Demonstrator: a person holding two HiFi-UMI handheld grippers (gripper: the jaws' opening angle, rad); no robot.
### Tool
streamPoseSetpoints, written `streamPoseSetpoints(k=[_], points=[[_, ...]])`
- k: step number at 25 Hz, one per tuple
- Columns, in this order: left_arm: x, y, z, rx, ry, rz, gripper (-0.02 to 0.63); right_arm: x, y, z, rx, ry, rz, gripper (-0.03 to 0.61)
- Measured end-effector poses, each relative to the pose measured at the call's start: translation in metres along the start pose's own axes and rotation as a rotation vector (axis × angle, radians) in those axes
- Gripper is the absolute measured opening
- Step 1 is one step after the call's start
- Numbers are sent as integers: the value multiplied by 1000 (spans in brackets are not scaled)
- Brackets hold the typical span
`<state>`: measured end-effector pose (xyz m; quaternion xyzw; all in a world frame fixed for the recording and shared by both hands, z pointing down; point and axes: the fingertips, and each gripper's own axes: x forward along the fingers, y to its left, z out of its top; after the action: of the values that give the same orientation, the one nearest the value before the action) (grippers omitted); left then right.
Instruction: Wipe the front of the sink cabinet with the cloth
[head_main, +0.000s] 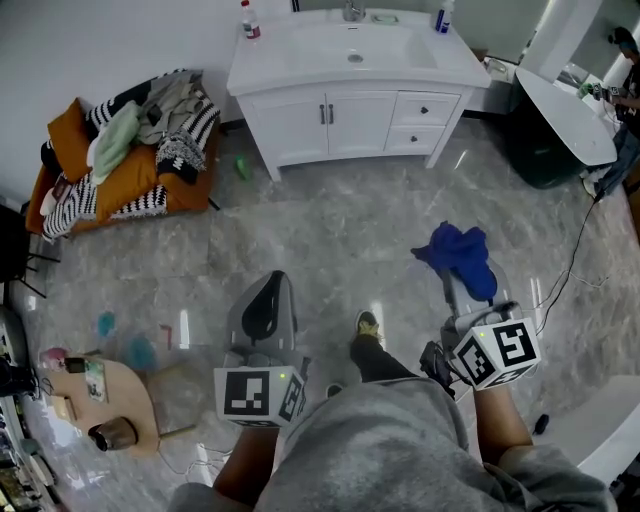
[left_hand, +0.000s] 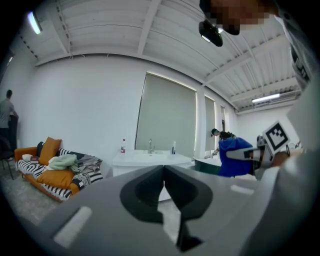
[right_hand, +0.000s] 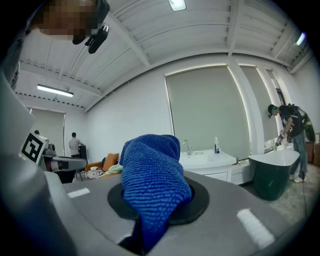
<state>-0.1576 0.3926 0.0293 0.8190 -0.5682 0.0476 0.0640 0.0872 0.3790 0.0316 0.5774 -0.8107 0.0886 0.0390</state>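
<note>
Currently pinched: the blue cloth (right_hand: 152, 185), bunched between the jaws of the right gripper (head_main: 455, 298) and draping down past them.
Cloth's place: above the grey marbled floor (head_main: 330, 235), well apart from the cabinet front.
Left gripper (head_main: 268, 292): jaws pressed together with nothing between them, held level beside the right one.
Sink cabinet (head_main: 350, 122): white, against the far wall, with its doors and drawers closed.
Countertop: a bottle (head_main: 248, 20) stands near each back corner.
Left of cabinet: an orange sofa (head_main: 120, 160) piled with clothes.
Right of cabinet: a dark green bathtub (head_main: 555, 135).
</note>
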Motion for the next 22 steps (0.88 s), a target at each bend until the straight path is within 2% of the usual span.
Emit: streamPoseSetpoints(k=[12, 22], points=[[100, -14, 11, 36, 49, 39, 11, 71, -99, 28, 26, -35, 13, 69], [141, -29, 17, 68, 53, 47, 11, 96, -141, 26, 62, -46, 10, 69]])
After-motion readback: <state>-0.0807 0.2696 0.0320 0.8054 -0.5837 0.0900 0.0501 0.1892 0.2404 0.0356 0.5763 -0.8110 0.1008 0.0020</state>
